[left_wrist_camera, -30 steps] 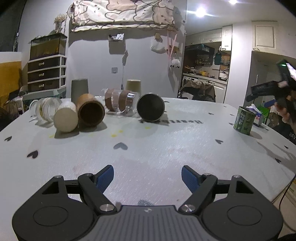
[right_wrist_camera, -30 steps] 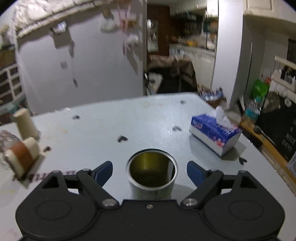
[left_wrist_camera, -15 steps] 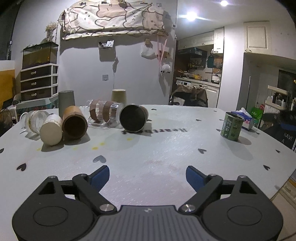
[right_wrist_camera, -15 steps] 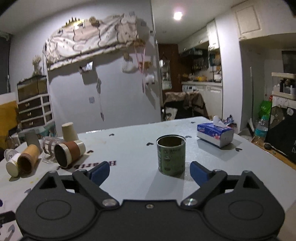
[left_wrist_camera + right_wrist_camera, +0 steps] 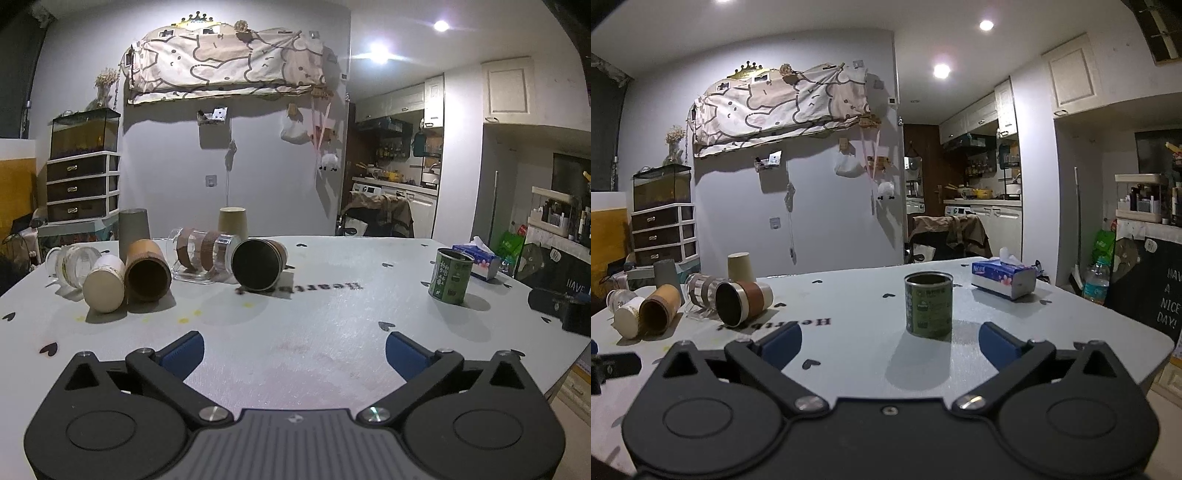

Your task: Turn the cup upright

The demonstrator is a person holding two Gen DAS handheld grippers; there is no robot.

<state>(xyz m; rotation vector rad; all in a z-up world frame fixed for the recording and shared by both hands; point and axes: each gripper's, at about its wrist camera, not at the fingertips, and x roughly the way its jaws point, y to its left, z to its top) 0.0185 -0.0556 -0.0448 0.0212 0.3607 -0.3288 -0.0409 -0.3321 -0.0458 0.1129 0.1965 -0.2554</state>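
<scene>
The green cup [image 5: 928, 304] already stands upright on the table [image 5: 857, 354] in front of the right gripper [image 5: 889, 341], which, like the left gripper [image 5: 293, 350], is released and empty, so the flip seems done.

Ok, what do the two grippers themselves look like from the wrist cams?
Both look alike. The left gripper and right gripper each have a matte black body with two round discs, angular black linkage arms with silver screws, and blue fingertip pads. A ribbed grey centre plate shows on the left. No cables or sleeves are visible.
</scene>
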